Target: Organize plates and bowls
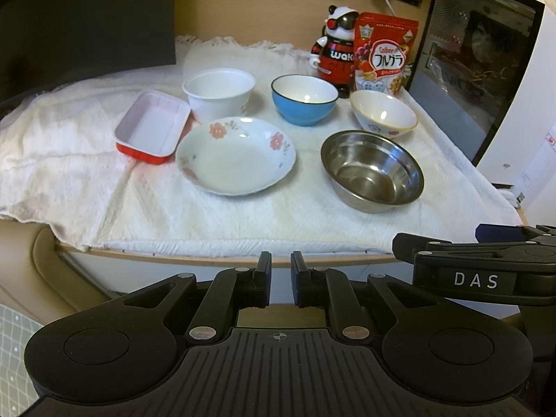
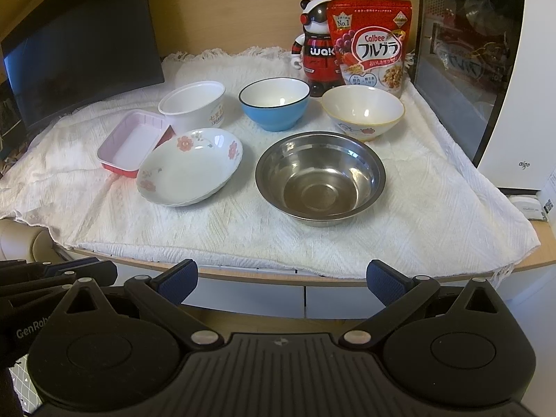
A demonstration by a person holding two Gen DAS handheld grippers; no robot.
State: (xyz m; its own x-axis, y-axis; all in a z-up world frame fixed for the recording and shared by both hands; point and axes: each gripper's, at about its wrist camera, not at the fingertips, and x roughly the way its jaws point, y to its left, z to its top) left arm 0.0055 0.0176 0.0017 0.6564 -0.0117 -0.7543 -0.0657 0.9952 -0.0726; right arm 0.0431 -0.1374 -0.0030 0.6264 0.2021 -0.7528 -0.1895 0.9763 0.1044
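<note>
On the white cloth stand a floral plate (image 1: 235,155) (image 2: 189,166), a steel bowl (image 1: 372,170) (image 2: 320,177), a blue bowl (image 1: 304,98) (image 2: 274,103), a cream bowl with a yellow rim (image 1: 383,113) (image 2: 362,111), a white paper bowl (image 1: 219,92) (image 2: 193,106) and a red rectangular tray (image 1: 152,126) (image 2: 133,141). My left gripper (image 1: 280,276) is shut and empty, in front of the table edge. My right gripper (image 2: 282,279) is open and empty, also short of the table edge, facing the steel bowl.
A panda figure (image 1: 335,48) (image 2: 316,47) and a red cereal bag (image 1: 384,54) (image 2: 371,45) stand at the back. A white appliance with a glass door (image 1: 486,69) (image 2: 486,62) is on the right, a dark monitor (image 1: 87,17) (image 2: 80,45) on the left.
</note>
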